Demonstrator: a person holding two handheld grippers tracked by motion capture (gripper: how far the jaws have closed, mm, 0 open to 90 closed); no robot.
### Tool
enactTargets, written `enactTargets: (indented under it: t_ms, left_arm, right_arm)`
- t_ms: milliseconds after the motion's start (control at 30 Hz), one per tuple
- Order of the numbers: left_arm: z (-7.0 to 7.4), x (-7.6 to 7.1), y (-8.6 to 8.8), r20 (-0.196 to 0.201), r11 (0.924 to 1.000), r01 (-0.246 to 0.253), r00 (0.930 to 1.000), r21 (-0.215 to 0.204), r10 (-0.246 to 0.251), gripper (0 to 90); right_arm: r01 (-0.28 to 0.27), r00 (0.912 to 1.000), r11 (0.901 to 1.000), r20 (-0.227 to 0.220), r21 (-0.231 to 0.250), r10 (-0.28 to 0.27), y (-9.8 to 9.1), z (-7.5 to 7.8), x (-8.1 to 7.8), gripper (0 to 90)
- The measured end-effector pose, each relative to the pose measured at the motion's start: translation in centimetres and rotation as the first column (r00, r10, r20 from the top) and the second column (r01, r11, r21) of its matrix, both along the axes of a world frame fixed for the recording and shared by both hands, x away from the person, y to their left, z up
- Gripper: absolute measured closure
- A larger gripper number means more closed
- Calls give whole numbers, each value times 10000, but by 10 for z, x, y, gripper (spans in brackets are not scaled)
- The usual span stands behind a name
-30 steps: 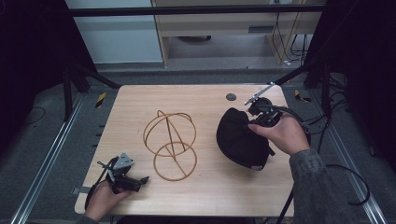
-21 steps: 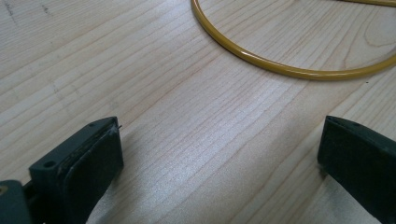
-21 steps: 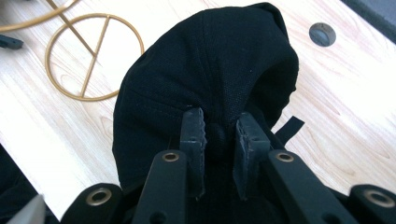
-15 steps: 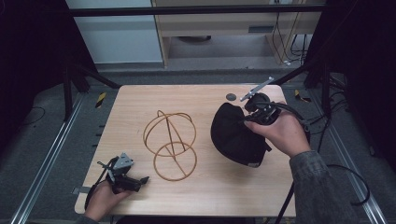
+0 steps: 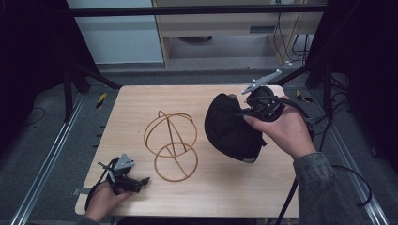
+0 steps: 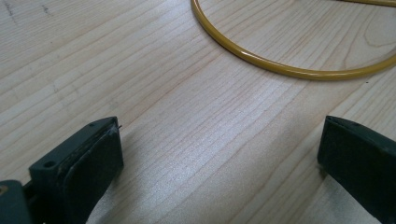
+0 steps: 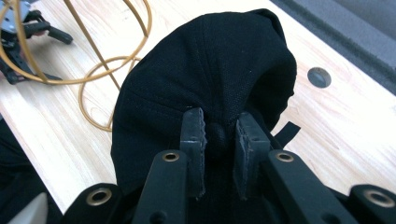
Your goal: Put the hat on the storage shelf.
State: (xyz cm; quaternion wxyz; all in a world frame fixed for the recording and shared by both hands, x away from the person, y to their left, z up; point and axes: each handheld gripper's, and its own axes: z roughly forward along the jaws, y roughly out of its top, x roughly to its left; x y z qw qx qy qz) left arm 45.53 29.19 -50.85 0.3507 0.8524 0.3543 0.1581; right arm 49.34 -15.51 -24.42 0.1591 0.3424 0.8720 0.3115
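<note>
Cap (image 5: 232,127) pinched at its top button by the closed right gripper (image 7: 219,135), over the table's (image 5: 220,197) right side beside the wire stand (image 5: 171,145); left gripper (image 5: 126,176) open, idle; likely next: seating cap over stand.

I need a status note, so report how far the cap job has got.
Done: the right gripper is shut on the black cap's top button. In hand: the cap is held tilted beside the wire stand. Left: setting it on the stand, probably; the left gripper rests open.
</note>
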Motion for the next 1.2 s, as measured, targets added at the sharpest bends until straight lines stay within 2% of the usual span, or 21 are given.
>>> enactTargets:
  t_ms: [267,533,833,1200]
  left_arm:
    - [0,0,0,1,10000,0,10000,0,0,0]
    - [0,0,0,2,10000,-1,10000,-2,1,0]
    - [0,0,0,1,10000,-2,10000,0,2,0]
    - [0,0,0,-1,10000,-30,10000,-2,30,0]
  right_arm:
    - [-86,9997,9999,243,88,84,3,11,-5,761]
    - [-133,9985,9986,542,521,104,4,21,-10,763]
    - [-221,9947,9977,1013,647,155,9,39,-15,765]
    - [-426,9887,9966,1462,701,320,19,53,-20,766]
